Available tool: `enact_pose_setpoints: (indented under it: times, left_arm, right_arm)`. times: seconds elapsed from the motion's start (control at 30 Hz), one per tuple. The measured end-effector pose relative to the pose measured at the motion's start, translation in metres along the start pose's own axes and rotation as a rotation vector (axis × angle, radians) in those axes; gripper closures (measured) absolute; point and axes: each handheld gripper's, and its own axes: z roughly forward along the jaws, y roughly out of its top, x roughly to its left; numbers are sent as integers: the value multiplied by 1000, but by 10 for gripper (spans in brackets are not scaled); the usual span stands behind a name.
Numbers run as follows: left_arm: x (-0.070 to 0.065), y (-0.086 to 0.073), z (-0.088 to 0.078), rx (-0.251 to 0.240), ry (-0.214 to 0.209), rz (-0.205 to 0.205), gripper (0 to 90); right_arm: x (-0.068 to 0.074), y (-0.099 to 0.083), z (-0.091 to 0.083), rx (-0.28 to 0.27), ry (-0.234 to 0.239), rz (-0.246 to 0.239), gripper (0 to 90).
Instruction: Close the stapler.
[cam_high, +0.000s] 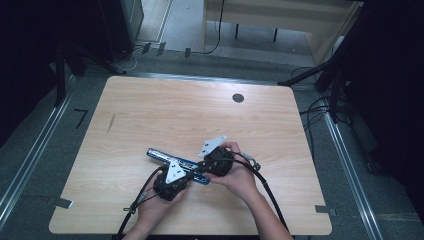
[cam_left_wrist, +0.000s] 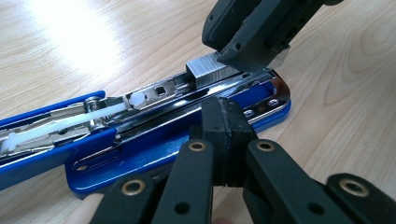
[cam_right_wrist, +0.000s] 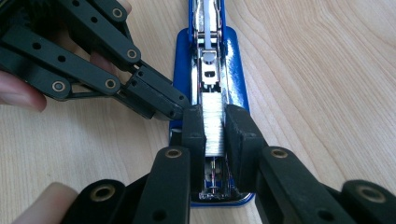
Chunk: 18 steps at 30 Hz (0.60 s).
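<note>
Jaws of the right gripper (cam_right_wrist: 215, 128) pinch one strip of staples (cam_right_wrist: 214, 122) over the single opened blue stapler (cam_right_wrist: 208, 79); the left gripper (cam_left_wrist: 228, 135), fully closed and empty, presses its base, near the tabletop's (cam_high: 150, 105) front edge.

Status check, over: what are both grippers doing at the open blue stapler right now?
Right gripper shut on staple strip over the stapler channel. Left gripper shut, tips pressing the stapler's blue base. Nothing in the way.
</note>
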Motion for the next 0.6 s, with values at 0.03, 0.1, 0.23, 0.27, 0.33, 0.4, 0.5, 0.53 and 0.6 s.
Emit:
enact_pose_setpoints:
  times: [0.03, 0.1, 0.23, 0.27, 0.33, 0.4, 0.5, 0.53, 0.6]
  left_arm:
    - [0, 0, 0, -1, 0, -1, 900]
    - [0, 0, 0, 0, 0, -1, 900]
    - [0, 0, 0, -1, 0, -1, 900]
    - [0, 0, 0, 0, 0, 0, 900]
    - [0, 0, 0, 0, 0, 0, 900]
    - [0, 0, 0, 0, 0, 0, 900]
    - [0, 0, 0, 0, 0, 0, 900]
    - [0, 0, 0, 0, 0, -1, 900]
    - [0, 0, 0, 0, 0, 0, 900]
  right_arm:
    - [0, 0, 0, 0, 0, 0, 796]
    - [0, 0, 0, 0, -2, 0, 796]
    - [0, 0, 0, -2, -5, -6, 796]
    - [1, 0, 0, 0, -5, -4, 796]
    - [1, 0, 0, 0, -5, -5, 796]
    - [0, 0, 0, -2, -5, -6, 796]
    - [0, 0, -1, -2, -4, -9, 796]
    - [0, 0, -2, 0, -8, -10, 796]
    - [0, 0, -3, 6, -21, -7, 796]
